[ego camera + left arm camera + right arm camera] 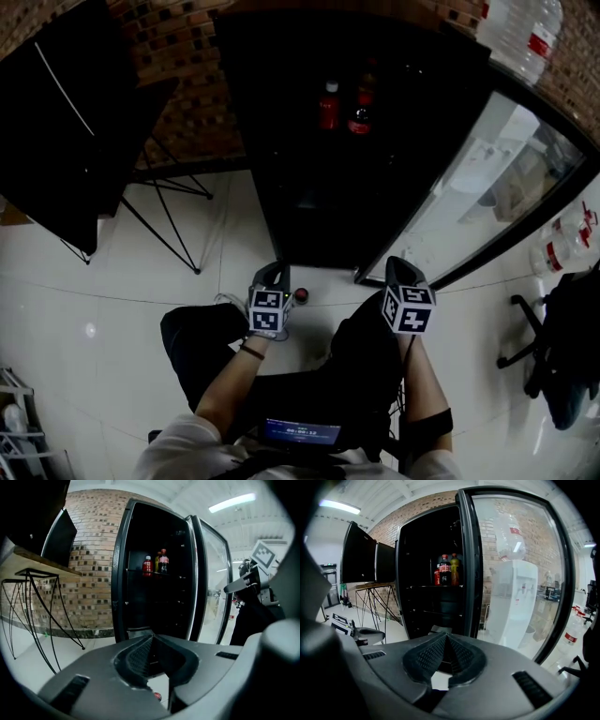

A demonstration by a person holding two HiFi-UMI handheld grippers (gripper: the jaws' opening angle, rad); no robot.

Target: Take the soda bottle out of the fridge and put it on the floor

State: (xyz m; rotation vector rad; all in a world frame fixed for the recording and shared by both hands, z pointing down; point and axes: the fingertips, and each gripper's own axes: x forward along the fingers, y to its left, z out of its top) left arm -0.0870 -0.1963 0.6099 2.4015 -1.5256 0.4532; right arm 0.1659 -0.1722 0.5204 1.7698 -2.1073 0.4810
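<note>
The left gripper (272, 278) hovers low over the white floor (141, 281), its jaws pressed together with nothing between them. Just beside it at 3 o'clock stands a soda bottle (301, 295), seen from above as a red cap on a dark body. It is apart from the fingers. The right gripper (401, 270), further toward 3 o'clock, also has its jaws together and holds nothing. At 12 o'clock the fridge (300, 216) stands open, its glass door (487, 178) swung toward 2 o'clock. On a shelf inside, a cola bottle (360, 111) and a red bottle (328, 106) stand side by side.
</note>
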